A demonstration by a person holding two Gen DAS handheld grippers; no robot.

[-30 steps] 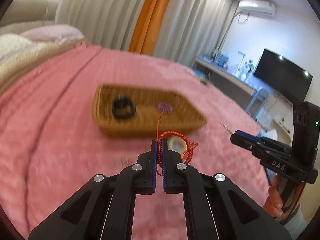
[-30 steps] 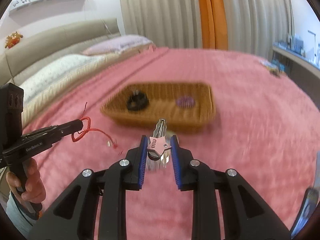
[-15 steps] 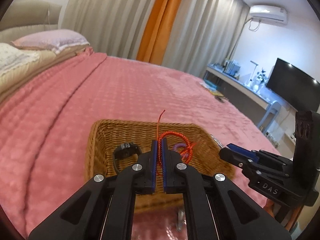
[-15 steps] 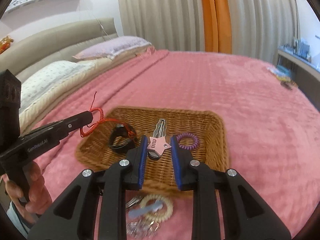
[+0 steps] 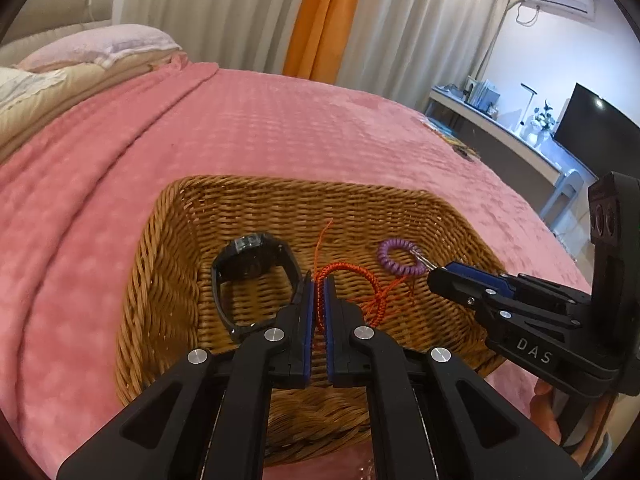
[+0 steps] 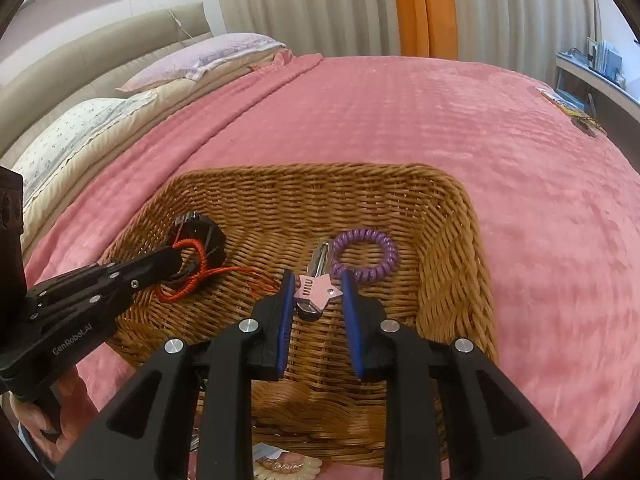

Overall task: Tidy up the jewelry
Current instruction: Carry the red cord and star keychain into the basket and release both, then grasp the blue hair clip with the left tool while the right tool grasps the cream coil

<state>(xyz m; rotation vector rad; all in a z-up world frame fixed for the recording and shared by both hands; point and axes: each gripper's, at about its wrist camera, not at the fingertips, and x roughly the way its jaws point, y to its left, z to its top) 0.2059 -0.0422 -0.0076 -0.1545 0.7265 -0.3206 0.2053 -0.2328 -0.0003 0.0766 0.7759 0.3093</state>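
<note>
Both tools (image 5: 318,280) (image 6: 316,280) hover inside the basket rim (image 6: 460,184), seemingly clear.

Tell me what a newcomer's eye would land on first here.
The wicker basket on the pink bedspread, both grippers poised over it. The left gripper pinches a red cord bracelet; the right gripper clamps a pink star hair clip. Inside lie a black watch and a purple coil hair tie.
</note>
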